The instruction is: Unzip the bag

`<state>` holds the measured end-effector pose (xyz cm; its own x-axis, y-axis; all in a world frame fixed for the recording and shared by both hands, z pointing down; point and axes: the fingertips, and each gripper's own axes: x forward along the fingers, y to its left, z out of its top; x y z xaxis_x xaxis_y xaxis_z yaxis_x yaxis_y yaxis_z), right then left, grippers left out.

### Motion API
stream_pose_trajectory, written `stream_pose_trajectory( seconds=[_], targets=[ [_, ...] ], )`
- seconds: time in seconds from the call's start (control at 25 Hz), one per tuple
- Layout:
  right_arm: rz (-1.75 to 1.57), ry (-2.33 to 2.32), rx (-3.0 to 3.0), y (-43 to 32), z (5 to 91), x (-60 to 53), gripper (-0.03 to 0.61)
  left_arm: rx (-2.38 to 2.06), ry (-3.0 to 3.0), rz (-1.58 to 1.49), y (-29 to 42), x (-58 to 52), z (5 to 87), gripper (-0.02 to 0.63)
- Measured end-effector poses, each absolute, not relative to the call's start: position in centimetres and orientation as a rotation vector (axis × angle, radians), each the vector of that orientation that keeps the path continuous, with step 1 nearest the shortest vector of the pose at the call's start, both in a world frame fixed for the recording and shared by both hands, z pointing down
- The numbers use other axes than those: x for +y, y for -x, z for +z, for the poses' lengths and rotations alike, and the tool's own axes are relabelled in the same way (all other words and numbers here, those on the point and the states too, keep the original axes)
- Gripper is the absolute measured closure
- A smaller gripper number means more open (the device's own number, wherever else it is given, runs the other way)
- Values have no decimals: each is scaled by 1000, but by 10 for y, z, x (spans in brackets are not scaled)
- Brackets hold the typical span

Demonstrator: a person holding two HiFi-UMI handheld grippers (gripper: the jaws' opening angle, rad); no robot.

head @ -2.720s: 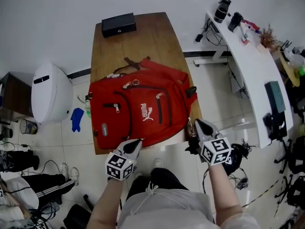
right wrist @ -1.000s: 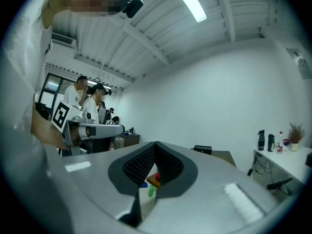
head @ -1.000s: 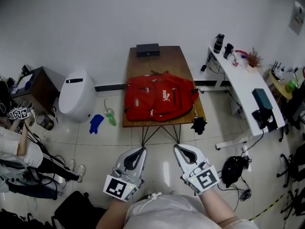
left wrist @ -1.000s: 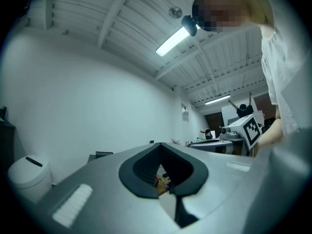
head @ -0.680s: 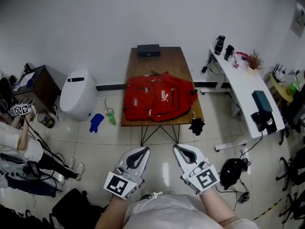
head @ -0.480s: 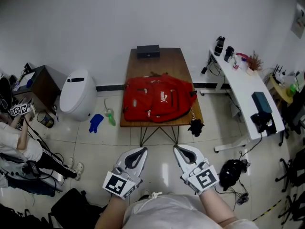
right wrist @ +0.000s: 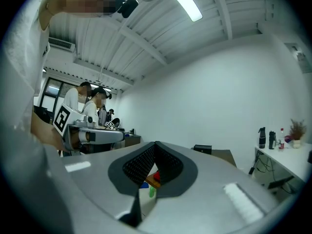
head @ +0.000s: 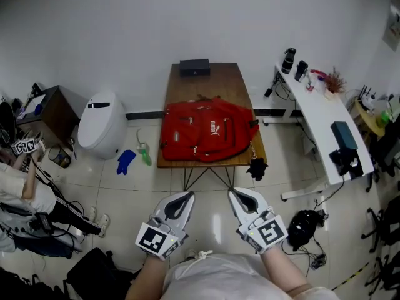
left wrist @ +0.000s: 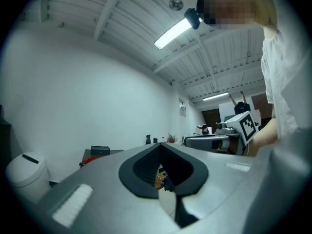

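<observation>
- Bag: red backpack, lying flat across the near half of the wooden surface, front pockets facing up. It is covering most of the surface's width, and its right edge is reaching the right rim.
- Black box: sitting at the far end of the surface, apart from the bag.
- Left gripper: hovering over the floor, well short of the surface, with its jaws pressed together and pinching nothing.
- Right gripper: hanging just beside the left one, tips pointing toward the surface, with its jaws likewise pressed together and empty.
- White rounded container: standing on the floor to the left of the surface.
- Blue glove: lying on the floor tiles between the container and the surface.
- White desk: running along the right side and carrying bottles and small items.
</observation>
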<state>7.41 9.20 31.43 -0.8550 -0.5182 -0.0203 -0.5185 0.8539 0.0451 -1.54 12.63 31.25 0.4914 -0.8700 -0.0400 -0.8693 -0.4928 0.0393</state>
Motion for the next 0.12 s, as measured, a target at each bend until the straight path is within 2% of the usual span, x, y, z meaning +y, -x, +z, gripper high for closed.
stream_pose_trajectory(
  seconds=[0.12],
  targets=[
    [59,855,3019,-75,318,90,571,-1575,-2709,-65,14,124,313,607]
  ],
)
